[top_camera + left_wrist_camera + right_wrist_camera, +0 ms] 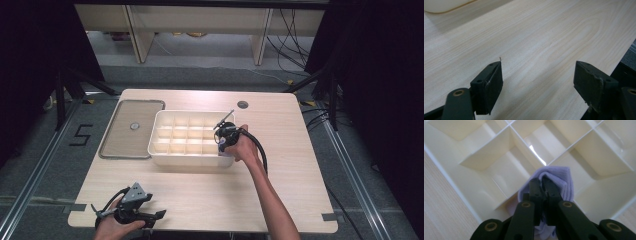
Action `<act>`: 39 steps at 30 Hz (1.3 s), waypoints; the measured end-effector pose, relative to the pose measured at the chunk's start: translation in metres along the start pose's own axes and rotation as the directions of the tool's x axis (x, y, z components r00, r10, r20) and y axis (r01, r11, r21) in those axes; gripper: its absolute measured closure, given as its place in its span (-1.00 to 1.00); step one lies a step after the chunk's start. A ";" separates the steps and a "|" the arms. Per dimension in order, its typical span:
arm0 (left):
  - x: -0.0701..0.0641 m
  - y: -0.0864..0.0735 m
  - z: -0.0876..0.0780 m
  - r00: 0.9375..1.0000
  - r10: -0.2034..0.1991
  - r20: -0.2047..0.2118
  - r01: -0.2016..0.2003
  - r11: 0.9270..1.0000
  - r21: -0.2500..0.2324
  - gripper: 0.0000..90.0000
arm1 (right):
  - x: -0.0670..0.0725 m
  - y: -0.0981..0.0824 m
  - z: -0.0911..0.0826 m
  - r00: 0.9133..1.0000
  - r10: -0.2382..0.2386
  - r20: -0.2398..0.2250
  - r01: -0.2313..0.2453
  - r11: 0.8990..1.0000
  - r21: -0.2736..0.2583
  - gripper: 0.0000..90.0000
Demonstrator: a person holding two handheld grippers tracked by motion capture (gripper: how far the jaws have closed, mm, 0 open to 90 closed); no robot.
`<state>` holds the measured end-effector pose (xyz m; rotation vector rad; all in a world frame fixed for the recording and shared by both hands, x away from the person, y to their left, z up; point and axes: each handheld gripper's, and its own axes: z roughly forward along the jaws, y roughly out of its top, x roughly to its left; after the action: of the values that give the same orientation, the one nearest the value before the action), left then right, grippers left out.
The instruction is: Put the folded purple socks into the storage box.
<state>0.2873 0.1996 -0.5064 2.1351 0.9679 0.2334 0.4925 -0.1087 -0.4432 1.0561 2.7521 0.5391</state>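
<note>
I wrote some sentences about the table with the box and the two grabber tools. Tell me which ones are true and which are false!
1. The right gripper is clamped on a pale purple cloth. True.
2. The cloth is over the lid. False: it is at a compartment of the divided box, near the box's edge.
3. The left gripper has its jaws apart with nothing between them. True.
4. The lid is sitting on top of the box. False: it lies flat on the table beside the box.
5. The left gripper is inside the box. False: it is over bare table near the front edge.
</note>
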 end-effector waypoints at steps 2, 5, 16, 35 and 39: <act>-0.001 0.000 0.000 1.000 -0.005 0.003 0.005 1.000 -0.001 -0.49 | -0.002 0.001 0.002 1.000 -0.003 -0.010 0.003 1.000 0.011 0.94; -0.001 0.000 0.000 1.000 0.011 0.016 -0.011 1.000 -0.003 -0.49 | -0.002 0.000 0.006 1.000 -0.001 -0.015 0.002 1.000 0.031 0.95; 0.000 -0.001 -0.001 1.000 -0.003 0.013 0.003 1.000 -0.002 -0.49 | -0.005 -0.002 0.003 0.999 0.020 -0.044 -0.019 1.000 0.013 0.87; 0.003 0.000 -0.002 1.000 -0.026 0.004 0.026 0.999 -0.034 -0.49 | 0.005 -0.022 -0.060 0.997 0.071 -0.008 -0.071 0.967 -0.246 0.47; 0.003 0.000 -0.003 1.000 -0.023 0.001 0.023 0.999 -0.033 -0.49 | 0.006 -0.028 -0.063 0.998 0.068 -0.015 -0.069 0.951 -0.302 0.40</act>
<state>0.2887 0.2033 -0.5048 2.0928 0.9814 0.2353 0.4543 -0.1411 -0.3958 1.0757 2.5328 0.9380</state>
